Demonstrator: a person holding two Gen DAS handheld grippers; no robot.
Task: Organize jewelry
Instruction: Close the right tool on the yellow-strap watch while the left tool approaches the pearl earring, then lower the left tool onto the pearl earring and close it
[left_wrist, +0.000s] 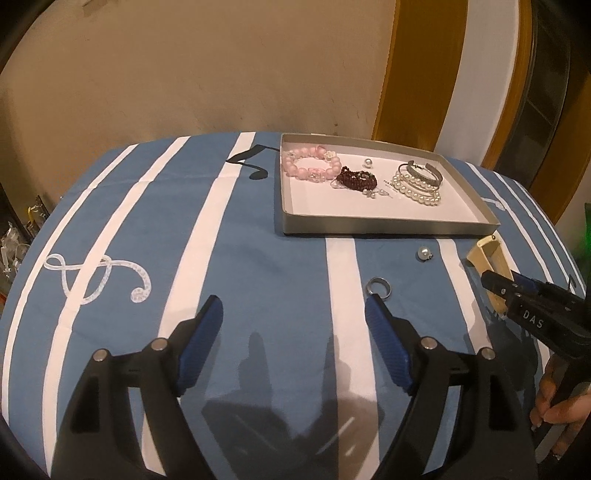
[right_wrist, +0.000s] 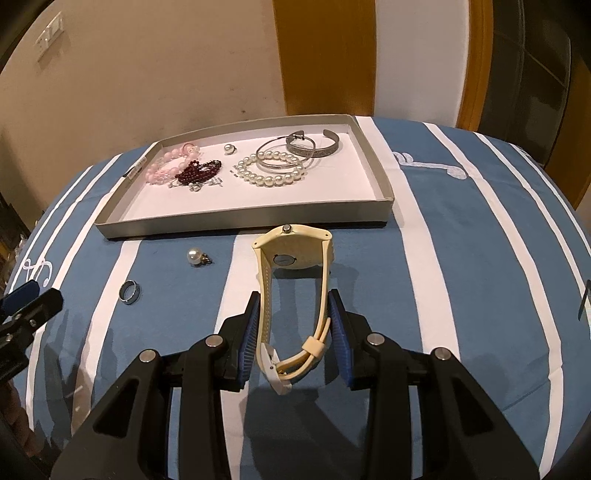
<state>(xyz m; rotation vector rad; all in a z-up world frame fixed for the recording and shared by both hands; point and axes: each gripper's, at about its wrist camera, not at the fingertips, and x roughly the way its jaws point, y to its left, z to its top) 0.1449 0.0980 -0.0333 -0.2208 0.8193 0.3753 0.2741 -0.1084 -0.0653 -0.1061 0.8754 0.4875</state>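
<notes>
My right gripper (right_wrist: 295, 317) is shut on the strap of a cream wristwatch (right_wrist: 295, 251), whose face rests on the cloth just in front of the grey tray (right_wrist: 240, 218). The watch also shows in the left wrist view (left_wrist: 487, 258). The tray (left_wrist: 369, 225) holds a pink bead bracelet (left_wrist: 310, 166), a dark red bead bracelet (left_wrist: 358, 179), a pearl bracelet with silver bangles (left_wrist: 419, 184) and a small pearl (left_wrist: 367, 162). A loose pearl earring (left_wrist: 424, 253) and a silver ring (left_wrist: 377, 286) lie on the cloth. My left gripper (left_wrist: 295, 314) is open and empty, its right finger beside the ring.
The table wears a blue cloth with white stripes (left_wrist: 258, 258). A beige wall (left_wrist: 184, 74) stands just behind the table. A wooden door frame (right_wrist: 476, 62) is at the back right. Clutter shows off the table's left edge (left_wrist: 18, 240).
</notes>
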